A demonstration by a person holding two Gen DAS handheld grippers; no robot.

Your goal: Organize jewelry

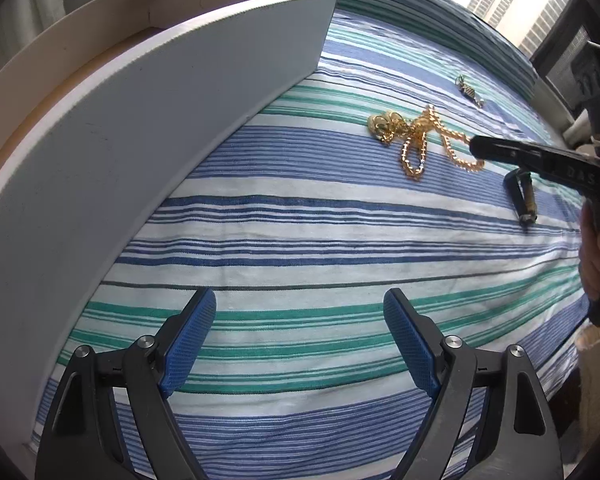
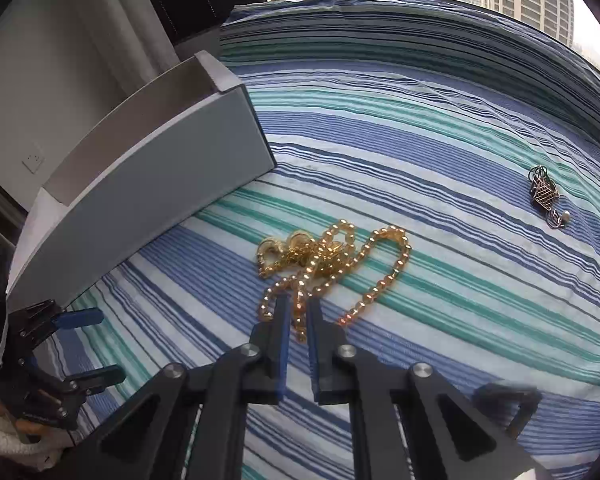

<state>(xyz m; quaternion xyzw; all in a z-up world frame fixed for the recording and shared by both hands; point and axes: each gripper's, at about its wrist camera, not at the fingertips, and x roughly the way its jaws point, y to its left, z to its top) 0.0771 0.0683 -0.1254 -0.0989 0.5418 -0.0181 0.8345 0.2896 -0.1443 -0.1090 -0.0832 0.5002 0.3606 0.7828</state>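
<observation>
A tangled gold bead necklace [image 1: 414, 140] [image 2: 332, 260] lies on the striped cloth [image 1: 300, 220] [image 2: 460, 280]. My right gripper [image 2: 299, 312] is shut on one strand of its beads at the near end of the tangle; in the left wrist view its dark tip [image 1: 478, 148] meets the chain from the right. My left gripper [image 1: 300, 308] hovers open over bare cloth with nothing between its blue pads, beside the white open box [image 1: 140, 120] [image 2: 160, 184]. From the right wrist view the left gripper [image 2: 88, 346] shows at the lower left, close to the box's near corner.
A small cluster of earrings or charms [image 1: 470, 90] [image 2: 544, 196] lies farther back on the right. A dark clip-like object [image 1: 522, 200] rests under the right gripper's arm. A person's hand [image 1: 596, 256] holds the right gripper. Windows with tall buildings stand behind the bed.
</observation>
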